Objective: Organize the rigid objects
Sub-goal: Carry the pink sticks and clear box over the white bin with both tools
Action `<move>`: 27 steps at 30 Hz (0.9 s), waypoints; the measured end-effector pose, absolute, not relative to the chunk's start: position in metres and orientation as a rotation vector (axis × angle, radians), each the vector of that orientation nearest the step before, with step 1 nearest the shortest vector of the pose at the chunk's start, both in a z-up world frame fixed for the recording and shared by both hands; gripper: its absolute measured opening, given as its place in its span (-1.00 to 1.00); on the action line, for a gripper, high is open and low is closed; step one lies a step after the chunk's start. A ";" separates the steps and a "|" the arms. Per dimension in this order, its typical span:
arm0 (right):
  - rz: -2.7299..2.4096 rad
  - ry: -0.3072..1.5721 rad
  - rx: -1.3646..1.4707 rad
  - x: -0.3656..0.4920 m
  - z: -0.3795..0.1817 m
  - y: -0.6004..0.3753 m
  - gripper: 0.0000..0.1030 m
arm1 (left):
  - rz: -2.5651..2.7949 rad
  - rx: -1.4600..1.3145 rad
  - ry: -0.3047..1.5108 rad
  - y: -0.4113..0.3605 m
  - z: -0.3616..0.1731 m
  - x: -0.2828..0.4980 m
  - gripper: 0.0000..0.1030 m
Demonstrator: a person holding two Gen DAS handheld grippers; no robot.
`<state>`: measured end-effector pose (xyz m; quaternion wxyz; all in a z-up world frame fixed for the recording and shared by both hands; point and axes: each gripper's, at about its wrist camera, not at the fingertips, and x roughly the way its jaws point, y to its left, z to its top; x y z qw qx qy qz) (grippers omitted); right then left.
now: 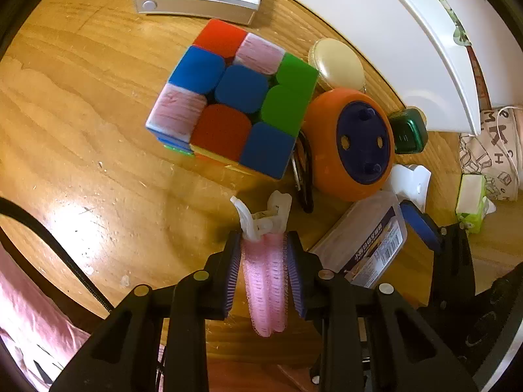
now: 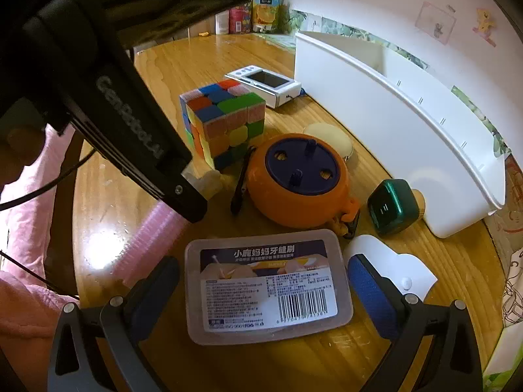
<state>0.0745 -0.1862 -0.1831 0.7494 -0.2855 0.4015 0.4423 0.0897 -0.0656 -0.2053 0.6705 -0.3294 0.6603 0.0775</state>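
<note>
The white bin (image 2: 408,137) stands along the back of the wooden table (image 2: 327,366), tall-walled, and from here its inside is mostly hidden, so I cannot tell whether anything lies in it. The one other container is a clear lidded box (image 2: 266,289) with a printed label and barcode, lying flat on the table; its contents look like small picks, though the label covers most of the lid. Counting the loose things: one colour cube (image 1: 233,98), one orange round toy with a blue top (image 2: 299,179), one green square case (image 2: 392,205), one cream oval compact (image 1: 336,63), one white timer with a screen (image 2: 264,83) and one flat white cloud-shaped piece (image 2: 395,266), all clustered in front of the bin. A black clip (image 2: 240,184) lies between the cube and the orange toy. The left gripper (image 1: 264,261) hangs low over the table (just short of the cube), its blue pads pressed tight on a pink hair roller clip (image 1: 266,277), whose white clasp end pokes out forward past the fingertips. The right gripper (image 2: 263,289) is held level and low, spread wide with one finger on either side of the clear box, neither pad touching it.
</note>
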 end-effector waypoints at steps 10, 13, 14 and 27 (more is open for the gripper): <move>0.938 0.903 -0.507 0.088 -0.182 -0.191 0.90 | 0.183 -0.774 1.448 -0.050 -0.200 0.074 -0.43; 0.929 0.907 -0.494 0.089 -0.181 -0.191 0.79 | 0.184 -0.784 1.434 -0.044 -0.194 0.070 -0.43; 0.928 0.907 -0.493 0.089 -0.181 -0.191 0.79 | 0.185 -0.785 1.431 -0.043 -0.192 0.069 -0.43; 0.914 0.879 -0.458 0.080 -0.168 -0.199 0.79 | 0.184 -0.753 1.380 -0.031 -0.158 0.051 -0.44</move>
